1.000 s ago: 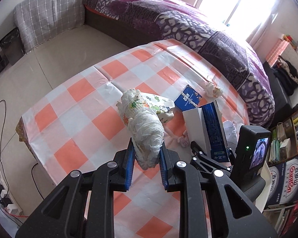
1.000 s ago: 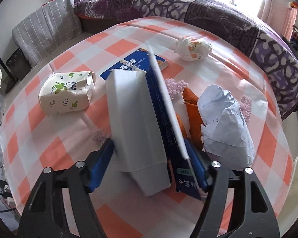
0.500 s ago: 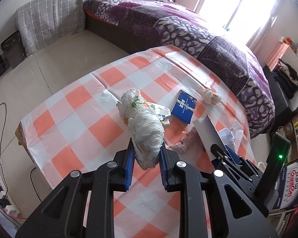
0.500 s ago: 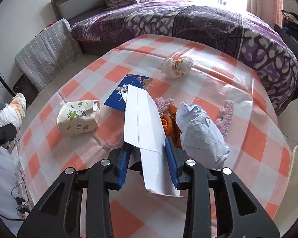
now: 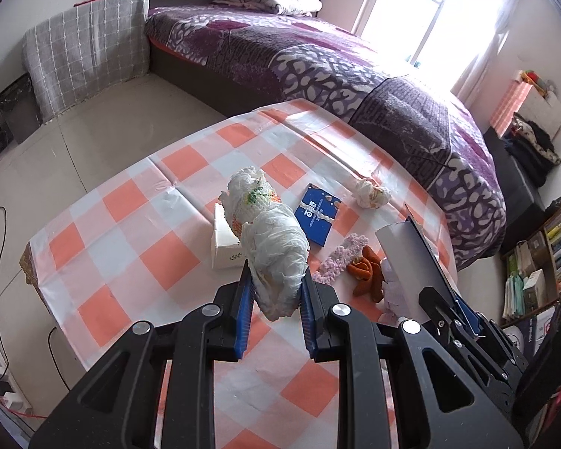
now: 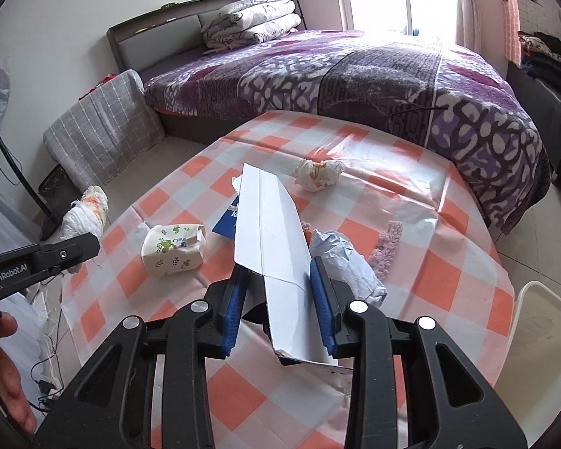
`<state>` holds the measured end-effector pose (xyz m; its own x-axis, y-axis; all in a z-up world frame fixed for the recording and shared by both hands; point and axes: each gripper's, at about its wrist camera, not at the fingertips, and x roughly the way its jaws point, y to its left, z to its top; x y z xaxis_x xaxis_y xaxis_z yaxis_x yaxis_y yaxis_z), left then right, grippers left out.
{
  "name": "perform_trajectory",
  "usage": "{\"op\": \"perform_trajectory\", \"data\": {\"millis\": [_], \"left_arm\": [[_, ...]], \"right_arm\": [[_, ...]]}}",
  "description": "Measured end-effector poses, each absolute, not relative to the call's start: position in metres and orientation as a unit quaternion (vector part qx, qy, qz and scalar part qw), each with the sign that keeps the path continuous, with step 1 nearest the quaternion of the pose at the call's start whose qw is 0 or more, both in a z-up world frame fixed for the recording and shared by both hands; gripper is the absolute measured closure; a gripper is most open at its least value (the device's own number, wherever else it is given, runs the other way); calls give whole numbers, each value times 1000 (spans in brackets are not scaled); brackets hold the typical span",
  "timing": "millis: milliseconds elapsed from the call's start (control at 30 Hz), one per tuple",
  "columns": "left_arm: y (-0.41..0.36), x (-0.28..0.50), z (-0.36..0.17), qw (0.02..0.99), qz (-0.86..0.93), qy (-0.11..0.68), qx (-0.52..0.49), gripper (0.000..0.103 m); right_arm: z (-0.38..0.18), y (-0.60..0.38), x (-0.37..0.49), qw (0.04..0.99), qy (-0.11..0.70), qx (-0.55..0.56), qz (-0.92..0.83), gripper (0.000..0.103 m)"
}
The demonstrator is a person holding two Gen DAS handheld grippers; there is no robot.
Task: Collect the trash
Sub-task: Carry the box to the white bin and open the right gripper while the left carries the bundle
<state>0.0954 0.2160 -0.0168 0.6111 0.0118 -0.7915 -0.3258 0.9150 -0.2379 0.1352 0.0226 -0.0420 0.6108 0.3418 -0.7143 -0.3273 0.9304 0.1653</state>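
The left gripper [image 5: 275, 292] is holding a white wad of crumpled wrapping [image 5: 271, 241], its jaws pinching the wad's near end while the rest is sticking out above the counter [image 5: 131, 247]. It looks light and soft, likely to squash and slip, so a grip nearer its thick middle would probably be safer. Just behind the wad a leaf-printed paper carton [image 6: 174, 249] is lying on its side on the counter, probably light and easily crushed. To the right of the carton, the right gripper [image 6: 280, 299] is clamping a flattened white cardboard box [image 6: 271, 232], jaws narrowed on its lower part. The box is stiff, thin and light, and its smooth faces could slide. Right of the carton a crumpled paper ball [image 6: 346, 258] is waiting, and beyond it a small wad [image 6: 318, 174].
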Motion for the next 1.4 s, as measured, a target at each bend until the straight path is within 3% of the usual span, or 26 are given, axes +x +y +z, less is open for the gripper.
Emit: {"op": "perform_trajectory", "data": {"millis": [1400], "left_arm": [[28, 117, -24, 896, -37, 437, -70, 80]], "right_arm": [[-11, -181, 115, 913, 392, 112, 25, 70]]}}
